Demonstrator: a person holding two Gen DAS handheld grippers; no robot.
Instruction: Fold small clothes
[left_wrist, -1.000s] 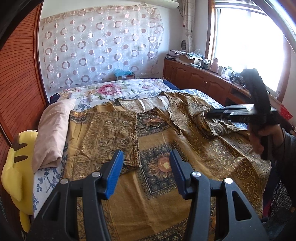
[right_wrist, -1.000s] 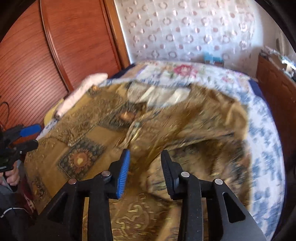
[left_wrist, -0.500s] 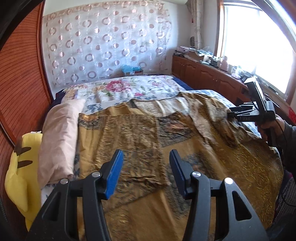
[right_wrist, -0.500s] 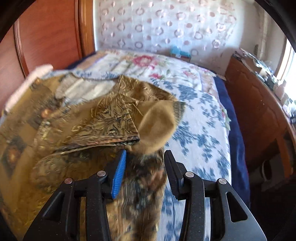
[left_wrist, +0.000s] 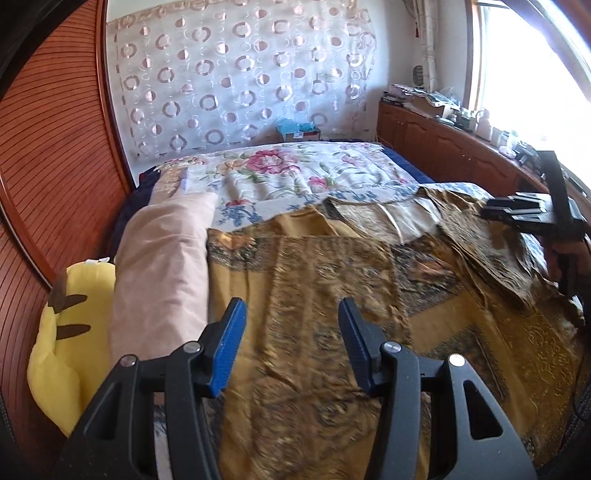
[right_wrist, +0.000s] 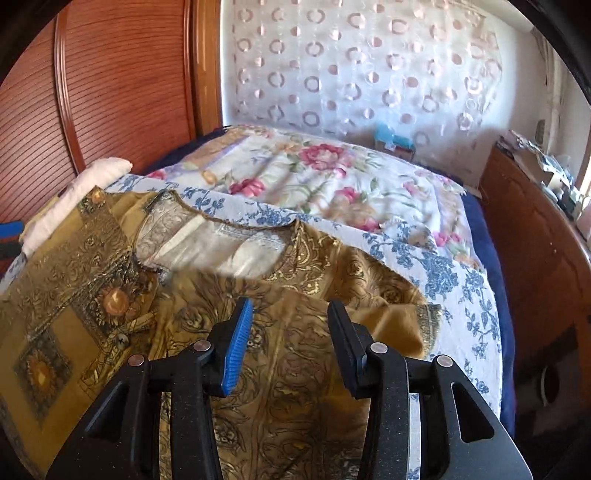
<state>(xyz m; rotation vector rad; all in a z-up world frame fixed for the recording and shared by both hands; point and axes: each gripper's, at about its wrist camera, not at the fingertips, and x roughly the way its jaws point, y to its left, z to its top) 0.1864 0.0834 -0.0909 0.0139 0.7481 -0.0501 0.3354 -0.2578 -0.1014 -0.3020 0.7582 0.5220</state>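
Note:
A gold patterned garment lies spread on the bed, its pale-lined neckline at the far end. Its left side is folded inward over the front. My left gripper hovers open above that folded part, with nothing between its fingers. My right gripper stands open over the garment's right shoulder area, the short right sleeve lying just to its right. In the left wrist view the right gripper shows at the right edge, held in a hand above the rumpled right side.
A pink pillow and a yellow plush toy lie along the bed's left edge by the wooden wall. A floral bedcover covers the far half. A cluttered wooden cabinet runs along the right under the window.
My left gripper has shifted left over the folded side, nearer the pillow. My right gripper has swung from the rumpled middle out to the right sleeve, then back over the shoulder. Both stay open.

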